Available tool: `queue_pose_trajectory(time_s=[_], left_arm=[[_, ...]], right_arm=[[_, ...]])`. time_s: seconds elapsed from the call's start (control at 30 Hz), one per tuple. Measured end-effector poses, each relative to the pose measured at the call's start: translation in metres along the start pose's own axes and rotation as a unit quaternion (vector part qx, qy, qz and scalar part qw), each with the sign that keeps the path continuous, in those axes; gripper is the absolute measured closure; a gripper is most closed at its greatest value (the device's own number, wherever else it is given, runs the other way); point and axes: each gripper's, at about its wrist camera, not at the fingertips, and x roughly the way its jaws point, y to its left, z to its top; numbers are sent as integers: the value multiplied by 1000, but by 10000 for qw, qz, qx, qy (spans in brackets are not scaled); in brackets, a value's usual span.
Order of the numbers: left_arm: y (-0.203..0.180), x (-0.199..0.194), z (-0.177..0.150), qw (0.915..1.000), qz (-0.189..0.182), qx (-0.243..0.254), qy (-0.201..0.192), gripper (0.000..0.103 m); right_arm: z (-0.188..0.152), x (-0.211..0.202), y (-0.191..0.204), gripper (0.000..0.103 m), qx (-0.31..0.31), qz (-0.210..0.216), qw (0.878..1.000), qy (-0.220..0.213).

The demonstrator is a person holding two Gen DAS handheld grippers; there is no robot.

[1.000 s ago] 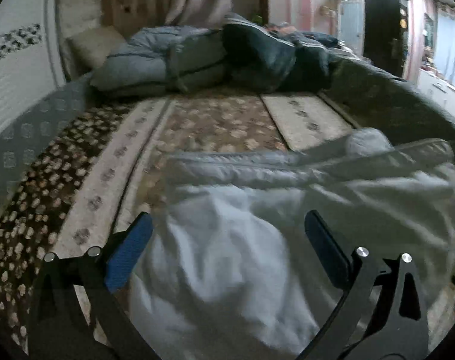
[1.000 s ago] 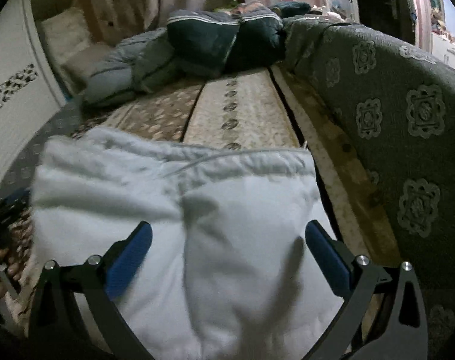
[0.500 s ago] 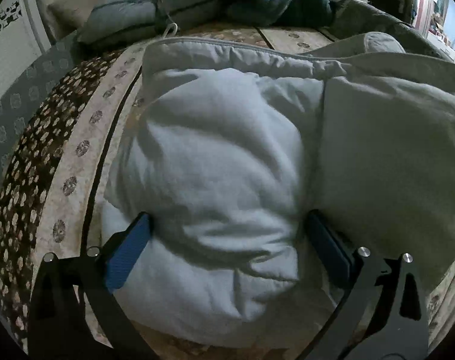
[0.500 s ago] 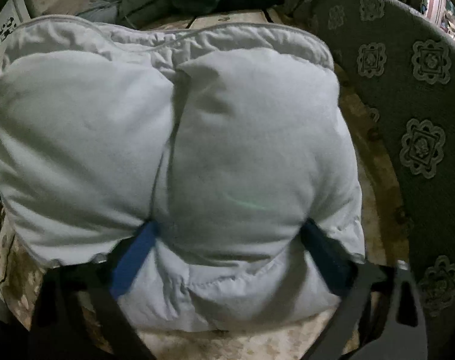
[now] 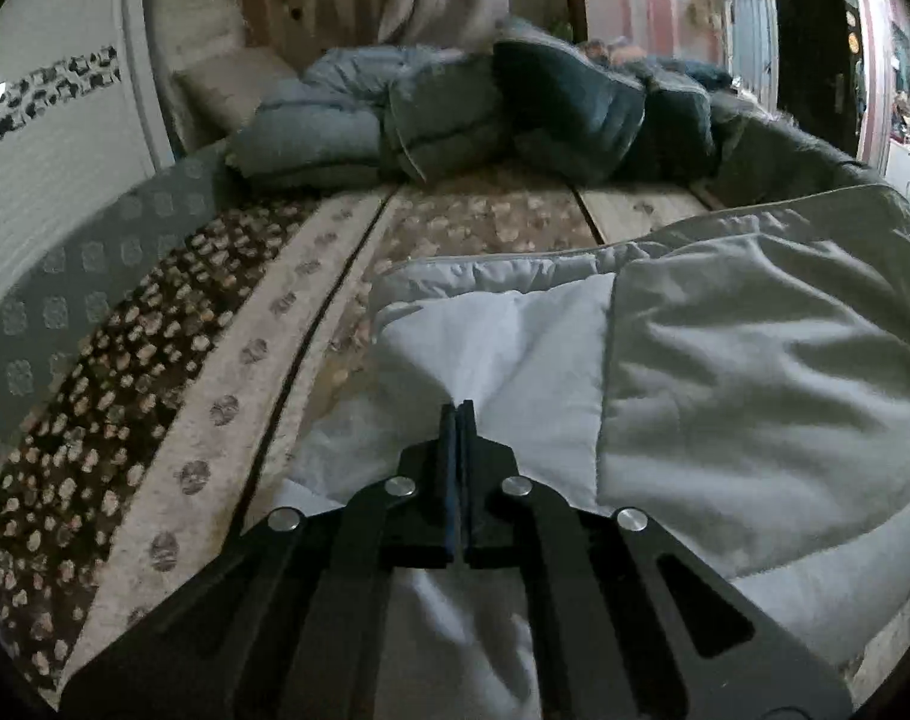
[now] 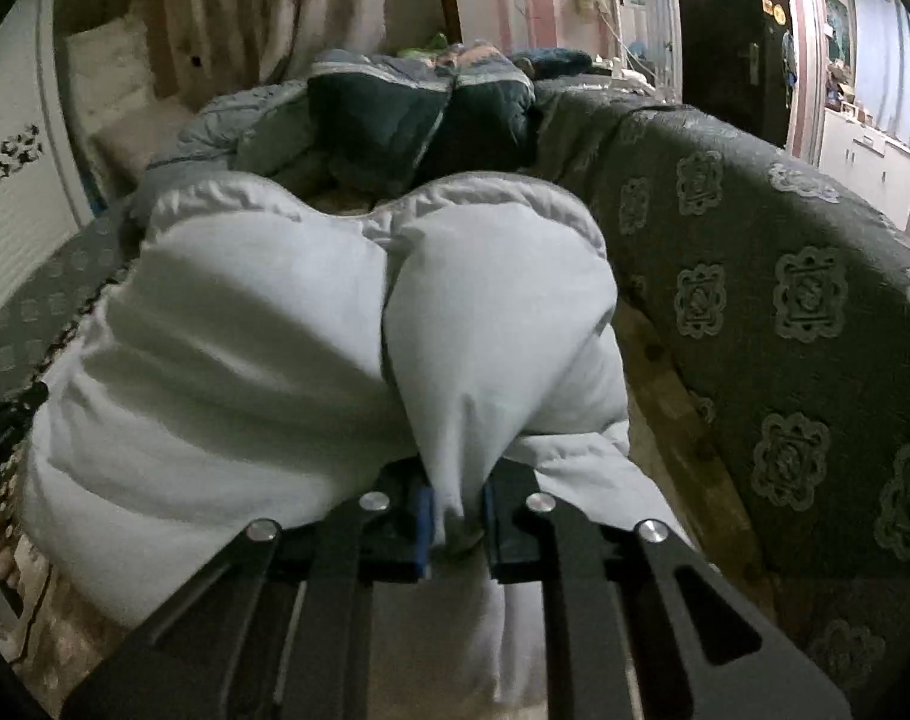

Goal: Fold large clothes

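Lying near on the patterned bed cover (image 5: pixel 227 324): pale padded garment (image 5: pixel 754 360), bunched. Left gripper (image 5: pixel 458 414) was pressed together on a near fold; right gripper (image 6: pixel 455 510) was closing on a thick pinch, likely to lift that edge for folding. Dark jackets (image 5: pixel 514 108) lay far.

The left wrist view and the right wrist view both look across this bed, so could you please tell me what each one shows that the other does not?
Only the left wrist view shows the left gripper, its jaws shut on a thin pinch of the pale padded garment, and the dark spotted strip of the bed cover.

Only the right wrist view shows the right gripper, its jaws closing on a thick bunch of that garment, and the grey medallion-patterned backrest.

Both show the garment and the dark quilted coats heaped at the far end.
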Motion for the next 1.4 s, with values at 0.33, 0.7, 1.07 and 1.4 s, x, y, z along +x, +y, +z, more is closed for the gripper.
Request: queue_pose_trajectory(time_s=[0.33, 0.7, 1.07, 1.4], left_arm=[[-4, 109, -17, 9974, 237, 42, 672, 103], [10, 158, -19, 9948, -233, -468, 869, 103], [-14, 16, 3, 9931, -880, -164, -752, 3], [-42, 59, -28, 9943, -1037, -209, 99, 3]], right_arm=[[-12, 116, -14, 1, 175, -408, 9971, 619], [-17, 130, -15, 1, 370, -268, 9973, 567], [19, 40, 32, 2, 231, 590, 9978, -211], [-5, 86, 60, 1, 108, 698, 9968, 361]])
